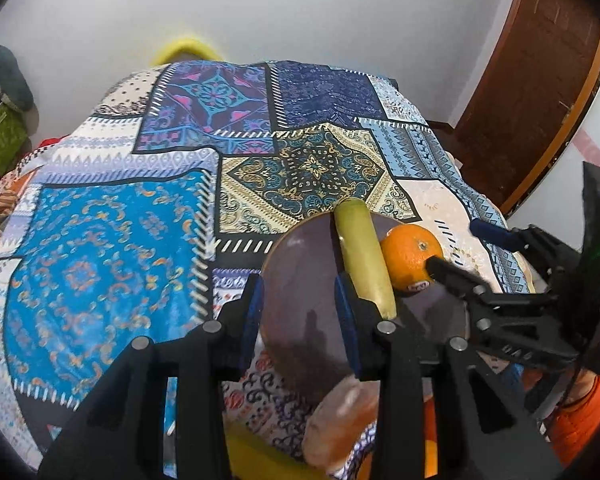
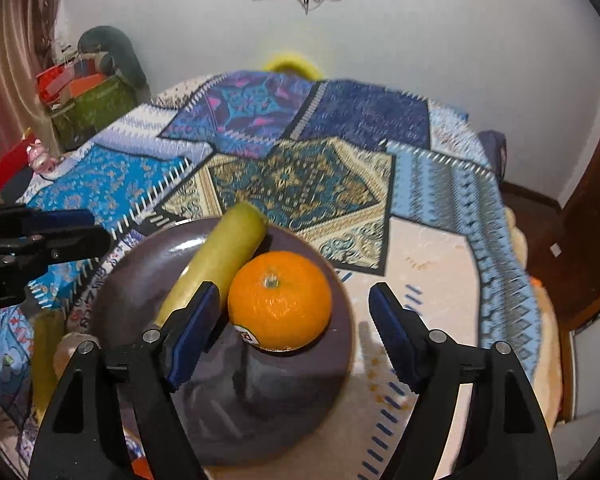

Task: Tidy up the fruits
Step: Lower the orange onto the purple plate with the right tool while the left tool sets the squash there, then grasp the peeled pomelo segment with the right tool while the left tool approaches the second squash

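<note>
A dark purple-brown plate (image 2: 148, 264) sits near the front edge of a bed spread with a patchwork cloth (image 2: 300, 176) in blues, creams and golds. On the plate lies a pale green-yellow banana (image 2: 216, 264), its far end reaching over the plate's back rim, and just beside it, touching its right side, sits an orange (image 2: 280, 304) with the stem dimple facing up and a small sticker low on its near face. The right gripper (image 2: 292, 336) hangs over the plate with its blue-padded jaws standing wide; the orange is between them, but neither pad presses on it, and the left pad is close to the banana. The left gripper (image 1: 300, 312) hovers over the plate's bare left half, its jaws set a small way apart with nothing between them, its right finger just beside the banana. At the near edge, partly hidden under the left gripper, lie more fruit, blurred: something yellow (image 1: 260, 456) and something pale pinkish (image 1: 340, 420).
</note>
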`<move>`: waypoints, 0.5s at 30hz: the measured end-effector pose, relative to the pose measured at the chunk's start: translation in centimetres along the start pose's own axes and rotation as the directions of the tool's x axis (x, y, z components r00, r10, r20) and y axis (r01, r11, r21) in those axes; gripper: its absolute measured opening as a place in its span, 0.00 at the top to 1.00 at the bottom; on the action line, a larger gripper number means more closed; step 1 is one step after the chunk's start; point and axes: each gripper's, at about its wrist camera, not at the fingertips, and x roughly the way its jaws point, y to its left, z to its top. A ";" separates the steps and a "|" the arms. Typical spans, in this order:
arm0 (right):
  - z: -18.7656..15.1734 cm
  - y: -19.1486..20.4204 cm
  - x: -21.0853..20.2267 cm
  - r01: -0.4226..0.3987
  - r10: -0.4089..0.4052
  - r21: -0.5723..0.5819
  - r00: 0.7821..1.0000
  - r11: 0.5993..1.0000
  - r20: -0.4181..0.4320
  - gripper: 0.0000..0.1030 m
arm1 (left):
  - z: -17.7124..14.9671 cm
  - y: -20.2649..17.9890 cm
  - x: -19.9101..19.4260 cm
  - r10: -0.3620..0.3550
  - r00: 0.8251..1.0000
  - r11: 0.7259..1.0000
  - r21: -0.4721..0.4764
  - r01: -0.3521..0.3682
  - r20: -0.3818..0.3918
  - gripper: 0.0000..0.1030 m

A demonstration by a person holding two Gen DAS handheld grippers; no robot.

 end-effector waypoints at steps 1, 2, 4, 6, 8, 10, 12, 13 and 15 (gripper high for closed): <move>0.0 0.1 -0.4 0.002 -0.002 -0.001 1.000 1.000 0.006 0.28 | -0.2 0.0 -0.4 0.003 1.000 1.000 -0.001 -0.003 0.003 0.64; 0.0 0.1 -0.9 0.004 -0.004 -0.001 1.000 1.000 0.013 0.28 | -0.5 0.1 -1.0 0.010 1.000 1.000 -0.001 -0.010 0.009 0.60; 0.0 0.3 -2.0 0.010 -0.010 -0.005 1.000 1.000 0.026 0.28 | -1.0 0.1 -1.9 0.025 0.999 1.000 -0.002 -0.025 0.021 0.54; -0.3 0.6 -3.2 0.014 -0.014 -0.005 0.999 1.000 0.039 0.28 | -1.8 0.2 -2.9 0.035 0.999 0.999 0.003 -0.035 0.026 0.52; -0.5 0.8 -4.1 0.008 -0.008 -0.001 0.999 1.000 0.045 0.27 | -2.6 0.3 -4.0 0.044 0.999 0.999 0.007 -0.044 0.024 0.50; -0.8 1.2 -5.2 0.002 -0.002 0.002 0.999 1.000 0.051 0.27 | -3.4 0.4 -4.8 0.051 0.998 0.999 0.012 -0.052 0.024 0.47; -1.2 1.6 -6.2 0.000 -0.001 0.003 0.998 1.000 0.058 0.26 | -4.4 0.6 -5.7 0.067 0.998 0.998 0.018 -0.067 0.024 0.44; -1.4 1.7 -6.8 0.001 -0.001 0.004 0.998 1.000 0.063 0.25 | -5.1 0.7 -6.1 0.073 0.997 0.997 0.017 -0.073 0.021 0.41; -1.7 2.1 -7.6 -0.002 0.001 0.014 0.997 1.000 0.072 0.20 | -6.2 0.8 -6.4 0.080 0.997 0.997 0.008 -0.080 0.009 0.37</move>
